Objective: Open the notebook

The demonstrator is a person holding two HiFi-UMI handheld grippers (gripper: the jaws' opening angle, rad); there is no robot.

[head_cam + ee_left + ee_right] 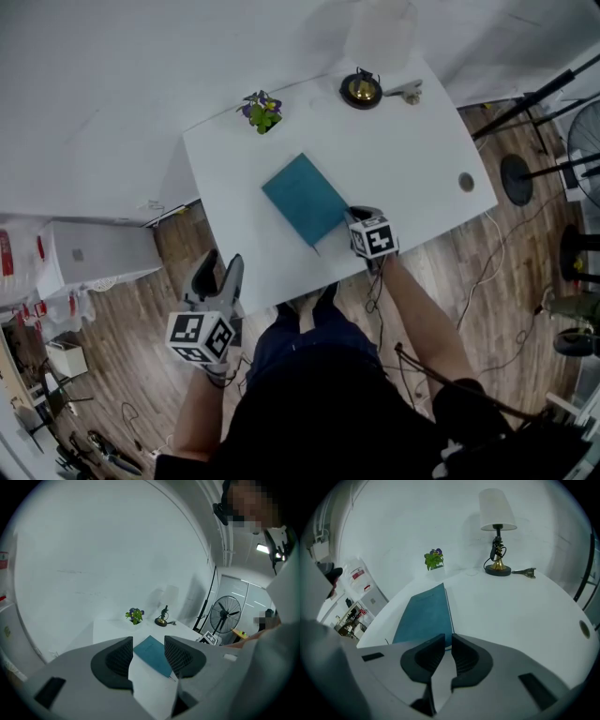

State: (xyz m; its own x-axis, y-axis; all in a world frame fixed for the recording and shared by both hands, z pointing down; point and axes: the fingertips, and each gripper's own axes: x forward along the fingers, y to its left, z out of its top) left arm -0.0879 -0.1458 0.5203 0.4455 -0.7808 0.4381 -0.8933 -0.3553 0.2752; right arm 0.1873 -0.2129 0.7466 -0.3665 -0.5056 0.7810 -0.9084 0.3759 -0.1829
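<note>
A closed teal notebook lies at an angle in the middle of the white table. My right gripper is at the notebook's near right corner. In the right gripper view its jaws stand only a slit apart, pinched on the near edge of the notebook; whether only the cover is caught I cannot tell. My left gripper hangs off the table's near left side, over the wooden floor. It is open with nothing in it, and the notebook shows far off between its jaws.
A small potted plant and a lamp stand along the table's far edge, with a small metal object beside the lamp. A cable hole is near the right edge. Stands and a fan crowd the floor at right.
</note>
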